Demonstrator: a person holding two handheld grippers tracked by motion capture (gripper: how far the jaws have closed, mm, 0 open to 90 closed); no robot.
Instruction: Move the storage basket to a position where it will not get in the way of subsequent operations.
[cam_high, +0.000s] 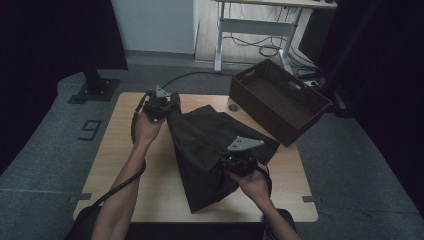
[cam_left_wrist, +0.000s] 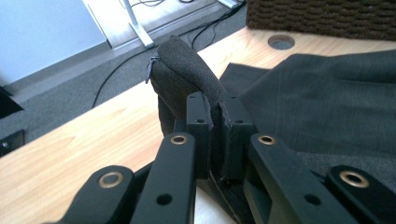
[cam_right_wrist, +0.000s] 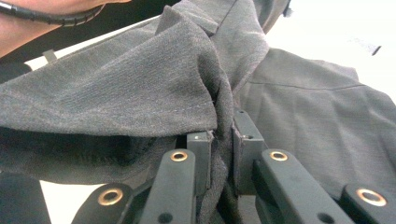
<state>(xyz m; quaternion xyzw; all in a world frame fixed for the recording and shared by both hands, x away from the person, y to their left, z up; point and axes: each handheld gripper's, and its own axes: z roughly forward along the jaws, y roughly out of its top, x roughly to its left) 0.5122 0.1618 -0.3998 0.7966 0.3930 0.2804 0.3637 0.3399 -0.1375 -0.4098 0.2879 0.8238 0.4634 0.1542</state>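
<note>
A dark grey garment lies spread over the middle of the wooden table. My left gripper is at its far left corner, shut on a fold of the cloth that sticks up between the jaws. My right gripper is at the near right side, shut on a bunched hem of the same garment. In the right gripper view the cloth drapes over the jaws, and a forearm with a spiral cable crosses the top left.
A brown woven basket stands at the table's far right corner, partly over the edge. A round cable hole sits beside it. Behind the table a white desk frame stands among floor cables, with a black stand base at left.
</note>
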